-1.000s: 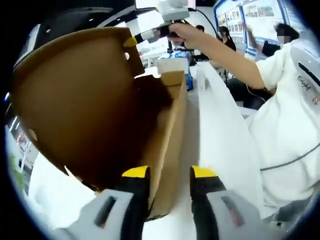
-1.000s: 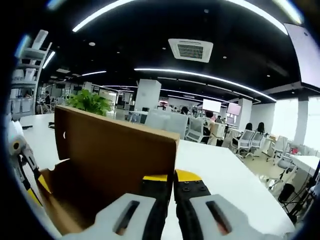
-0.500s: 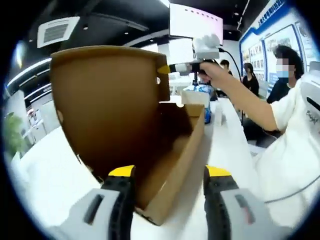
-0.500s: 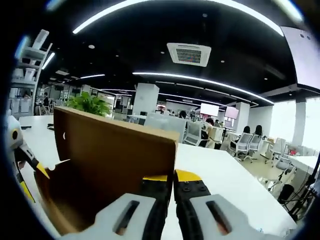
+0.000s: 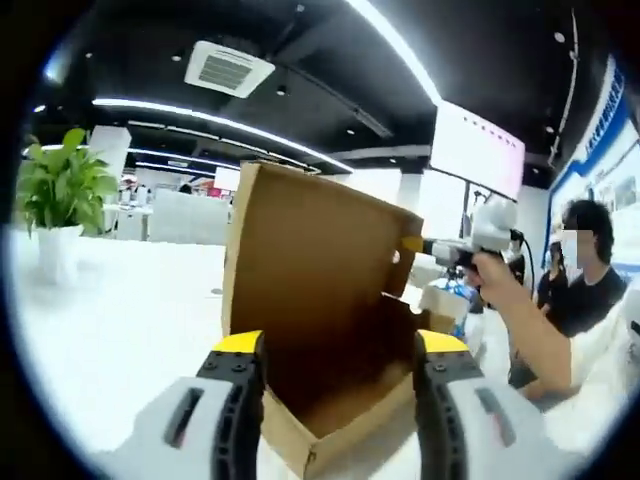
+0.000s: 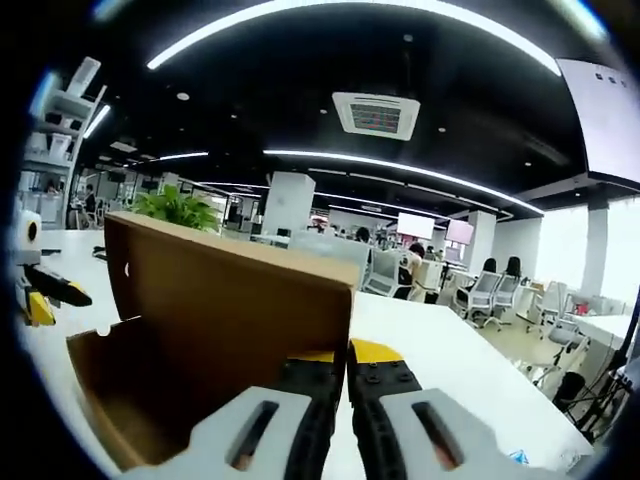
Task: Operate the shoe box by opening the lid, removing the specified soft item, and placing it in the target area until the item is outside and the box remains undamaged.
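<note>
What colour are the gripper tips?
Yellow, over black fingers; clearest on the left gripper in the left gripper view.

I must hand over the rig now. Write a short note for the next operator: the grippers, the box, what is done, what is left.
Right gripper: shut on the raised lid at its edge, holding it up.
Left gripper: open, empty, at the near end of the shoe box.
The box stands on the white table.
Done: lid is open.
Left: find the soft item, which I cannot see inside from here, lift it out and set it in the target area.
</note>
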### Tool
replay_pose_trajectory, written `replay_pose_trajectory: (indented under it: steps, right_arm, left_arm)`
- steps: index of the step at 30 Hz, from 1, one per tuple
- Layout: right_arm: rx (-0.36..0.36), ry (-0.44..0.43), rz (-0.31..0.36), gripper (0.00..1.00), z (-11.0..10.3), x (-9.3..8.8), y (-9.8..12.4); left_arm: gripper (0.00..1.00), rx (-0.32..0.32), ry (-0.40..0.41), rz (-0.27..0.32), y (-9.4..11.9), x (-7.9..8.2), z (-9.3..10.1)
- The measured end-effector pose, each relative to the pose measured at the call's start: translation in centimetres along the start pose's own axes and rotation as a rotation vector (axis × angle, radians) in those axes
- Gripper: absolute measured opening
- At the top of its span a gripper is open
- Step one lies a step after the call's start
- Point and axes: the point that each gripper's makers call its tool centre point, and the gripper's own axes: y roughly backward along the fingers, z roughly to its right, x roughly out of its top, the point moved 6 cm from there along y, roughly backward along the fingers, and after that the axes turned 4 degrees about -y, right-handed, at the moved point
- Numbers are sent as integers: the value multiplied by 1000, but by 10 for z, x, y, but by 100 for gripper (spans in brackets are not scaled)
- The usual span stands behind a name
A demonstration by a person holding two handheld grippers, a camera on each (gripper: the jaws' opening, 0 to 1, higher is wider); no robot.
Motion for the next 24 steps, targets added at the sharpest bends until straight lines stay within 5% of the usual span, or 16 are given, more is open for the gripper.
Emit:
replay_pose_trajectory:
  steps: [8,14,21,24]
  right_arm:
    - [-12,14,22,0,-3,-6,12]
    - [-14,36,19,0,-7,-13,20]
    - [-17,30,35,0,-7,-16,24]
    - [-16,28,36,0,-7,-17,26]
  left_arm:
    - [68,62,-17,33,6,6,-4]
    - [65,21,9,44,3,17,4]
    - [70,49,-77,60,0,25,16]
    - [76,124,-143,64,0,26,10]
